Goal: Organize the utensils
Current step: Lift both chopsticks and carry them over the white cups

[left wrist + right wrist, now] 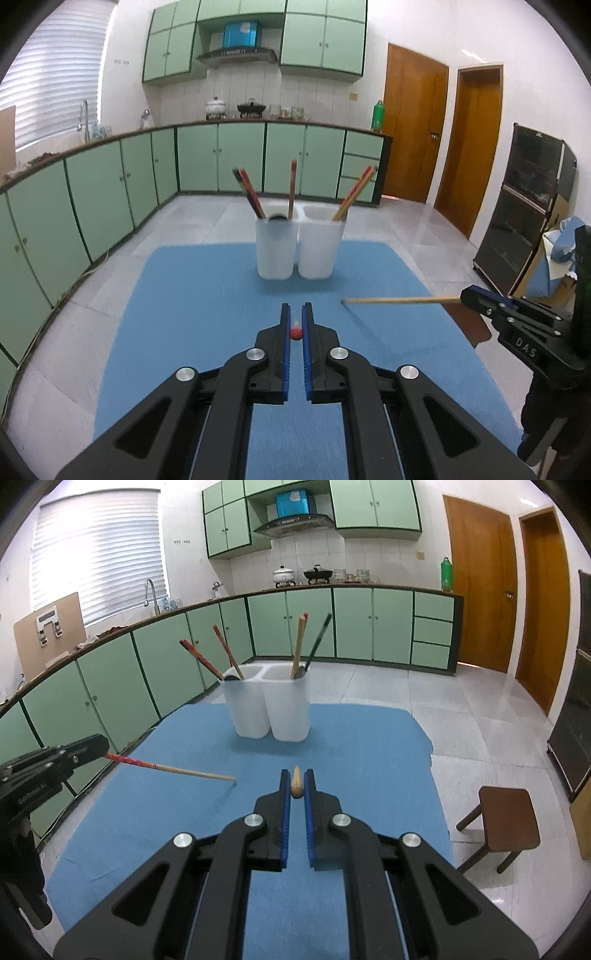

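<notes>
Hand-held gripper on the left [295, 314] is clamped on a red-ended chopstick [170, 768] — in its own view only the red butt shows between the blue pads, while the right view shows the full stick, red patterned near the grip, pale wood to the tip, held clear above the blue mat [207, 302]. Right hand-held gripper [296, 780] is clamped on a plain wooden chopstick [400, 300]; its tan end pokes out between the pads, and the left view shows the shaft sticking out sideways over the mat.

Where the goal is: a white two-compartment holder [301, 247] stands at the far end of the mat on the tabletop, ahead of both grippers and well apart from them. It already carries several chopsticks — dark and red ones leaning in the left compartment, tan and red ones in the right, plus a dark-handled one visible from the right view. Exact count is hard to tell.

Progress, as a judgement: well along. No loose utensils lie on the mat in either view, so these two held sticks look like the last ones. Left to do: carry each to the holder, tip it upright, drop it in a compartment. Which compartment each belongs in — unclear, the sorting rule isn't obvious.
</notes>
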{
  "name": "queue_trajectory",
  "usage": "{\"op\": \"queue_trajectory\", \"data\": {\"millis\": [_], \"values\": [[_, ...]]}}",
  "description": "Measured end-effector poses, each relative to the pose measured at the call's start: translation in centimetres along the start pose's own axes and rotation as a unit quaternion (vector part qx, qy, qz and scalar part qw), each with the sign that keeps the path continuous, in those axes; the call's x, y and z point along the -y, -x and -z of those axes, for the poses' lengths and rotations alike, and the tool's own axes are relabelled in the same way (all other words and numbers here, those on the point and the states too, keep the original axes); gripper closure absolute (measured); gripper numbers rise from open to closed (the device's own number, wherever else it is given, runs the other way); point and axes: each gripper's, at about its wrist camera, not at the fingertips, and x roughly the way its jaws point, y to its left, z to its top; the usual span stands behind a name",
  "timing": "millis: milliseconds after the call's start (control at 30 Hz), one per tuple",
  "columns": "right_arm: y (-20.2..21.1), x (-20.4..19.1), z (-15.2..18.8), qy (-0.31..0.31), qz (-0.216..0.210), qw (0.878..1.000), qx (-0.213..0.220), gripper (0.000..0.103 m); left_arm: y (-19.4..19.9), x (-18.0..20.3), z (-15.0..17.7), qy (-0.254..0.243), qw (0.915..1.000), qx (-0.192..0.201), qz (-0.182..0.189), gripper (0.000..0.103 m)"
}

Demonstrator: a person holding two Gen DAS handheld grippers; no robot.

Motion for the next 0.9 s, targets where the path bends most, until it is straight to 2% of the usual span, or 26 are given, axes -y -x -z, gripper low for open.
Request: {"op": "queue_trajectory", "data": {"millis": [133,500,733,900], "values": [[0.1,-0.1,-1.4,0.009,-0.009,1.000,0.007,0.097,0.4,-0.1,-1.4,-0.009,0.9998,0.017,-0.001,0.097],[-0.7,-1.6,-9.3,0.045,-0.040,0.998,0.024,0.097,-1.4,-0.3,-7.2,-0.036,0.9983,0.044,0.007,0.097],[0.5,-2.1,-15.9,0.056,-0.055,0.995,0.064,0.097,0.6,-1.1,-11.5,-0.047,0.9945,0.093,-0.005,0.097],[0.1,-2.2,-20.7,0.053,-0.057,0.992,0.096,0.097,0.5,-1.3,-15.1,-0.052,0.9917,0.117,-0.011,0.097]]}}
